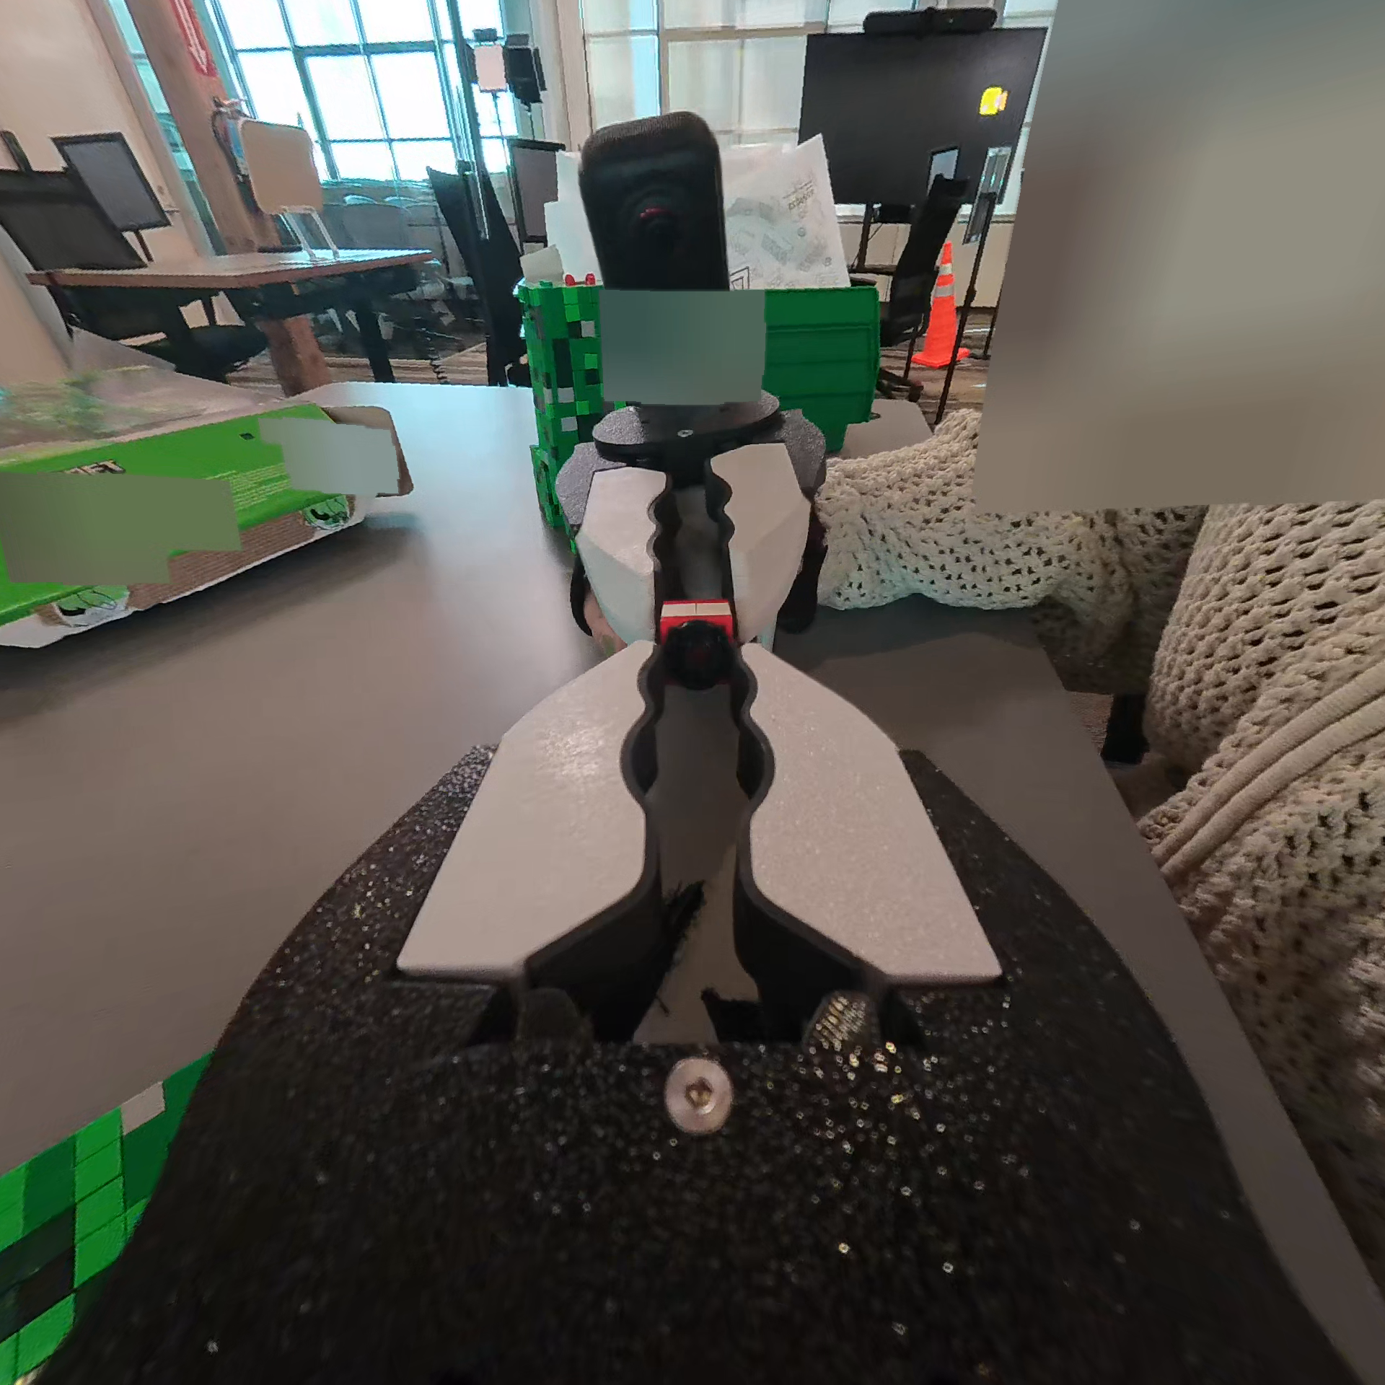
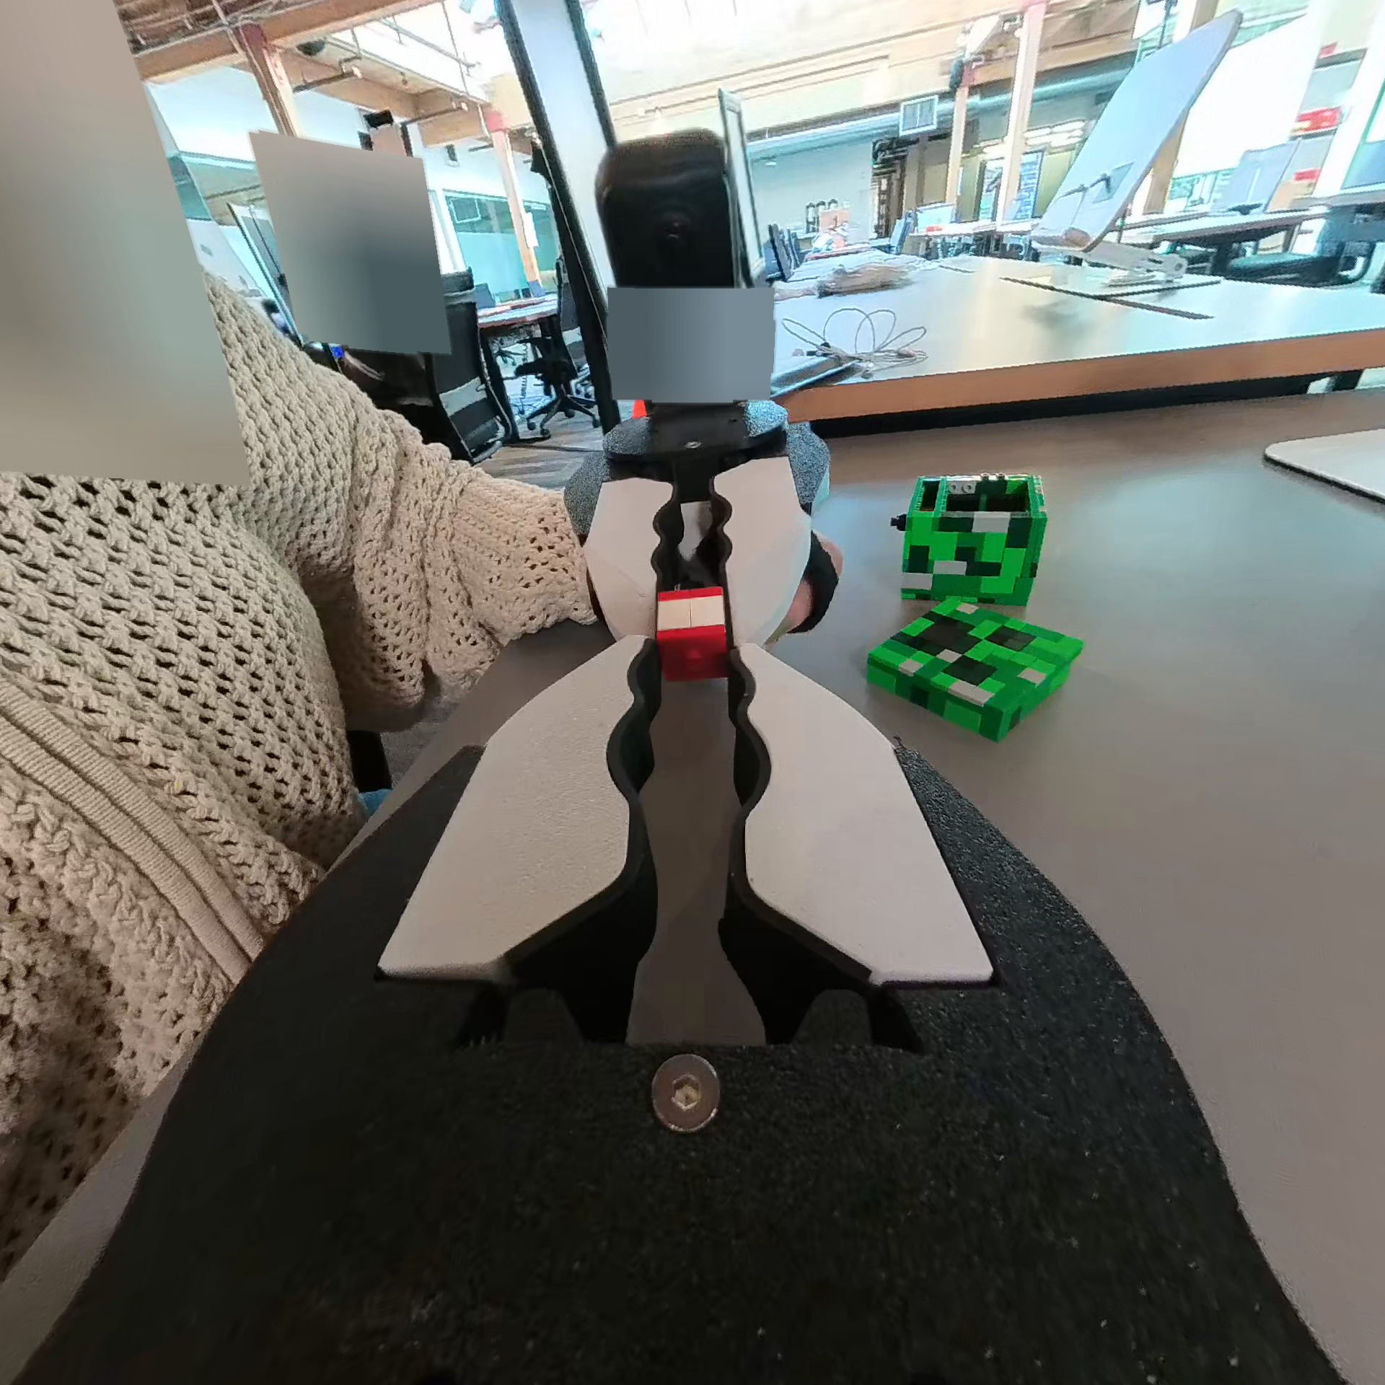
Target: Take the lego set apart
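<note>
A small red-and-white lego piece (image 1: 695,611) is held in the air between my two grippers, which face each other tip to tip above the grey table (image 1: 262,749). My left gripper (image 1: 697,663) is shut on its near end, where a black round part with red shows. My right gripper (image 2: 691,656) is shut on the red end of the piece (image 2: 691,653); the white-and-red end sits in the opposite gripper's tips. A green pixel-patterned lego box (image 2: 974,543) with an open top and its flat green lid (image 2: 974,674) lie on the table to the right.
A green pixel-patterned lego block (image 1: 562,360) and a green bin (image 1: 821,360) with paper sheets stand behind the far gripper. A green cardboard box (image 1: 172,495) lies at the left. A person's knit sleeve (image 1: 974,539) rests on the table's right edge. My left and right fingertips are right by each other. From either gripper's tips it is about 25 cm to the green pixel-patterned lego block (image 1: 562,360).
</note>
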`<move>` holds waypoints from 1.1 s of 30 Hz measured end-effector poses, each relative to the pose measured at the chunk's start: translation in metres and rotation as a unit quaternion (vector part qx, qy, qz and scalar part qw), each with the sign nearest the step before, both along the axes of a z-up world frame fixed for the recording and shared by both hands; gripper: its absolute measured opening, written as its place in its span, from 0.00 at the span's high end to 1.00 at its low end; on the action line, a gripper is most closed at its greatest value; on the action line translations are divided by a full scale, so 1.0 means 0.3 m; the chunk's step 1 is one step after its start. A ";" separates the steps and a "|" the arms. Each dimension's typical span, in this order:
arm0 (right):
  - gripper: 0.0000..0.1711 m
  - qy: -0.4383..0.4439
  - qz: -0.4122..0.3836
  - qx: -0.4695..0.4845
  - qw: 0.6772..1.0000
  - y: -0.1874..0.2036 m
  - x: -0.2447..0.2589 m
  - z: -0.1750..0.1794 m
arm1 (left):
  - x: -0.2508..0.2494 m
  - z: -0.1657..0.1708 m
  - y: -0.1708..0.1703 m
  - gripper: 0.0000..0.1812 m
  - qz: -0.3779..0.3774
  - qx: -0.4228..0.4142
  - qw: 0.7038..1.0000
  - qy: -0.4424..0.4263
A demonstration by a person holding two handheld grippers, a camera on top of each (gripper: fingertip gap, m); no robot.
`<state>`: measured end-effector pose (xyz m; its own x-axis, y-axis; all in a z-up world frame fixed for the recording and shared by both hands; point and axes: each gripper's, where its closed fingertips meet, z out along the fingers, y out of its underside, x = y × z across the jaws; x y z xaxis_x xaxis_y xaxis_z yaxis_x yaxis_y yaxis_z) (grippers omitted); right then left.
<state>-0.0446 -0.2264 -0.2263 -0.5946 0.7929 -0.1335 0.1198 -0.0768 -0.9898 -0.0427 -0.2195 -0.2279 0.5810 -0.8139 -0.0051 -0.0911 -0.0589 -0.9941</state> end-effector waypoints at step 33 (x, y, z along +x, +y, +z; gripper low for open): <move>1.00 -0.030 -0.149 0.349 0.925 0.063 -0.066 -0.119 | -0.095 -0.111 0.057 0.91 0.085 -0.029 0.988 0.129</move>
<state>-0.0643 -0.2075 -0.2619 -0.3432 0.8260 0.4472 0.2537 0.5399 -0.8026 -0.0713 -0.2025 -0.2611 0.6951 -0.7075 -0.1278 -0.3249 -0.1505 -0.9337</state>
